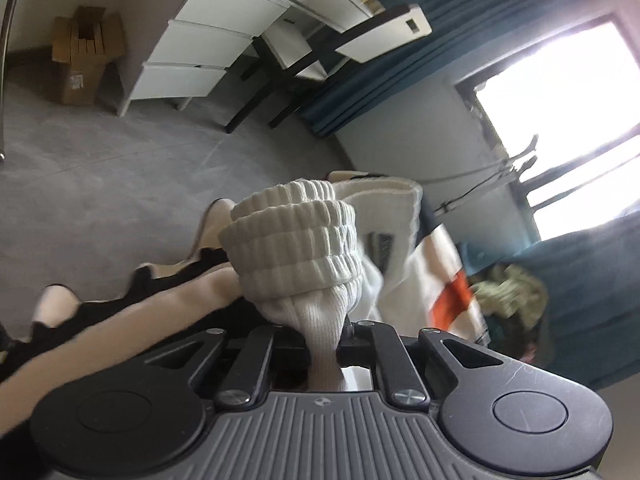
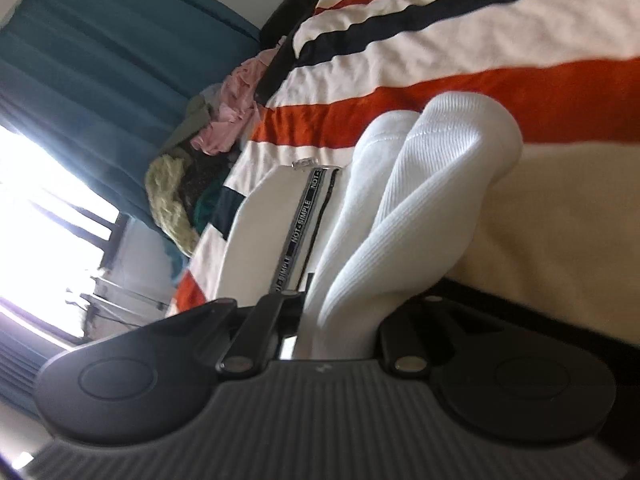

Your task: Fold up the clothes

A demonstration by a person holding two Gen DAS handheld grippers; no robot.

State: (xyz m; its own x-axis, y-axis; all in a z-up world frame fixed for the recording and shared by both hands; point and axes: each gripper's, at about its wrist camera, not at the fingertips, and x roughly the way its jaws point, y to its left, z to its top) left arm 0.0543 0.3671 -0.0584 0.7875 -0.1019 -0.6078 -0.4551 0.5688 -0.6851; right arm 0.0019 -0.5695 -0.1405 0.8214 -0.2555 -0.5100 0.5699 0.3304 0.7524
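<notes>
Up close, the left gripper point(image 1: 324, 344) is pinching a bunched fold of the white ribbed garment point(image 1: 296, 248), its jaws drawn together on the fabric, which is billowing up in thick ribbed rolls just ahead of it. The right gripper point(image 2: 340, 320) is likewise clamping down on the same white garment point(image 2: 400, 200), whose ribbed folds are rising over the striped bedcover point(image 2: 480, 40). A lettered black band point(image 2: 298, 232) is running along the garment beside that grip. Farther off, a pile of clothes point(image 2: 208, 136) is lying on the bedcover near the teal curtain point(image 2: 100, 52). Beyond the left gripper, white drawers point(image 1: 200, 44) and a cardboard box point(image 1: 84, 56) are standing on the grey floor point(image 1: 100, 168).
</notes>
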